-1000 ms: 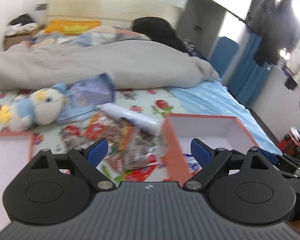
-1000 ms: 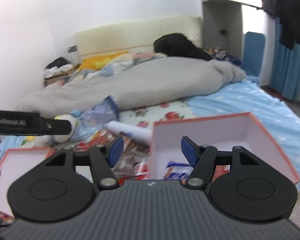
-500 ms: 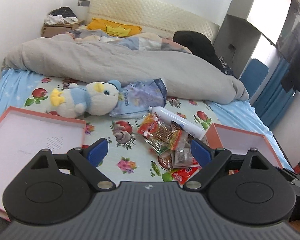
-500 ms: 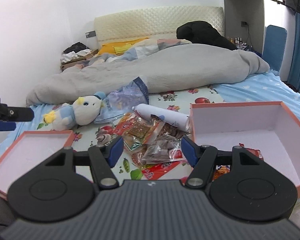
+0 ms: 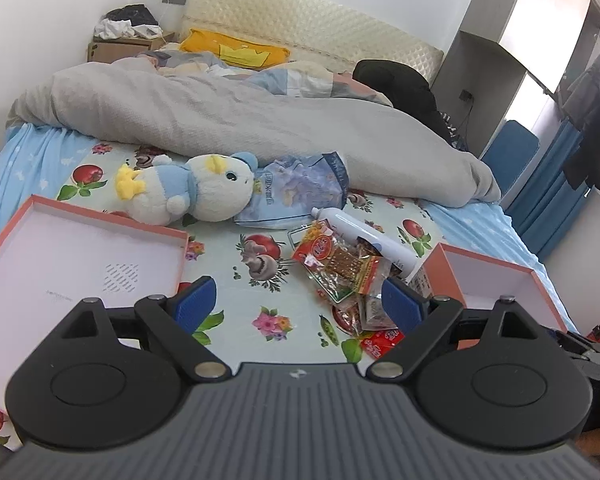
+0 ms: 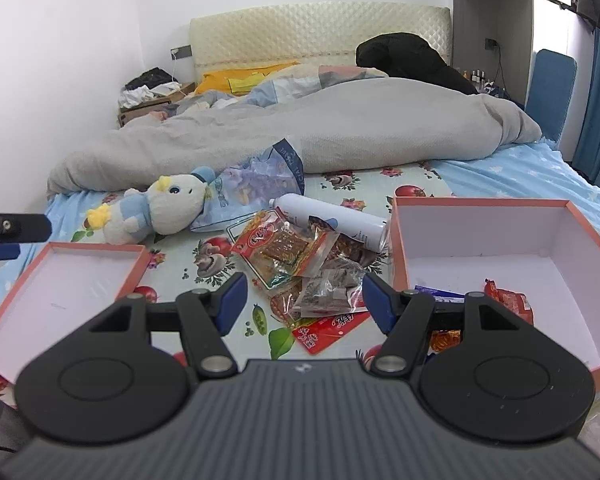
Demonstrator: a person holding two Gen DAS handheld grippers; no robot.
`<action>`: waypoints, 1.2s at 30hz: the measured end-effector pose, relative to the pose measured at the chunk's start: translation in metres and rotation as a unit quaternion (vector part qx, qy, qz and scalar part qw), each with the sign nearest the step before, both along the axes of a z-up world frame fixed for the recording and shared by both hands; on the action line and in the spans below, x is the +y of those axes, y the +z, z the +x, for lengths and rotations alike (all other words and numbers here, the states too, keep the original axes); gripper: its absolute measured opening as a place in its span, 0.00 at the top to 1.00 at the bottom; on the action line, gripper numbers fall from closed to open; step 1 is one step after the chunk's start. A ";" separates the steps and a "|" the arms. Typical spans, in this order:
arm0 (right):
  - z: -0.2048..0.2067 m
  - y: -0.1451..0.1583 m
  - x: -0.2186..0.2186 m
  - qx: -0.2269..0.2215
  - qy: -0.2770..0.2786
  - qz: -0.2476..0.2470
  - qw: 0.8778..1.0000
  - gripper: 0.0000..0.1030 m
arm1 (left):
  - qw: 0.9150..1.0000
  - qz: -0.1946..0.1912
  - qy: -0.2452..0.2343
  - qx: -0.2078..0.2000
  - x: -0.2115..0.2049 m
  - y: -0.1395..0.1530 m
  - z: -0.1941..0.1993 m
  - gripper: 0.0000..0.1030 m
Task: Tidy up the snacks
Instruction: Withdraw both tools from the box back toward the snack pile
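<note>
**Approach to the snack pile, nothing picked up**

The bed [image 6: 500, 184] carried a deep box [image 6: 480, 236] on the right and a shallow lid [image 6: 96, 250] on the left. Between them lay the snack packets [image 6: 296, 264], a loose heap of crinkled clear and red wrappers, overlapping, resting against a white can [image 6: 332, 220]. A few packets already sat in the box. Left gripper [image 5: 300, 306] and right gripper [image 6: 304, 300] both hovered with jaws apart, empty. Judged next: lower one onto a top packet, close, carry to the box.
</note>
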State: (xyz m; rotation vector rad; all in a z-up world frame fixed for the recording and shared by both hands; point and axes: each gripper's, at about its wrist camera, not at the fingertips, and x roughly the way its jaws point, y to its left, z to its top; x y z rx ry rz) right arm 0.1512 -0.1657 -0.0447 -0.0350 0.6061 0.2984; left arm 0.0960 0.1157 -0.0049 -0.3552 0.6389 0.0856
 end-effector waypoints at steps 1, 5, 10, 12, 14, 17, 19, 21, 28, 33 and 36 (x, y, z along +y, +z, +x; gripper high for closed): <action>0.002 -0.001 0.002 0.001 0.002 -0.004 1.000 0.36 | 1.000 -0.002 0.003 0.000 0.003 -0.003 0.000 0.11; 0.009 -0.006 0.007 0.007 0.002 -0.016 1.000 0.36 | 1.000 -0.016 0.016 0.006 0.014 -0.014 0.004 0.11; 0.018 -0.016 0.010 0.020 -0.003 -0.027 0.999 0.36 | 0.999 -0.022 0.020 0.023 0.021 -0.032 0.012 0.11; 0.019 -0.019 0.011 0.021 -0.001 -0.029 0.999 0.36 | 0.999 -0.024 0.020 0.025 0.021 -0.036 0.016 0.11; 0.020 -0.021 0.013 0.022 0.002 -0.033 0.999 0.36 | 0.999 -0.022 0.018 0.025 0.020 -0.038 0.020 0.11; 0.018 -0.022 0.013 0.023 0.004 -0.032 0.999 0.36 | 0.999 -0.021 0.013 0.024 0.018 -0.038 0.023 0.11; 0.019 -0.024 0.012 0.025 0.004 -0.030 0.999 0.36 | 0.999 -0.020 0.008 0.026 0.014 -0.039 0.025 0.11; 0.018 -0.025 0.011 0.028 0.004 -0.027 0.999 0.36 | 0.999 -0.019 0.002 0.027 0.011 -0.039 0.028 0.11; 0.023 -0.030 0.011 0.033 0.002 -0.024 0.999 0.36 | 0.999 -0.019 -0.015 0.033 0.004 -0.046 0.047 0.11; 0.035 -0.044 0.016 0.045 0.006 -0.023 0.999 0.36 | 0.998 -0.020 -0.035 0.047 0.000 -0.063 0.076 0.11; 0.046 -0.054 0.019 0.048 0.011 -0.024 0.998 0.36 | 0.997 -0.017 -0.051 0.050 -0.004 -0.076 0.098 0.11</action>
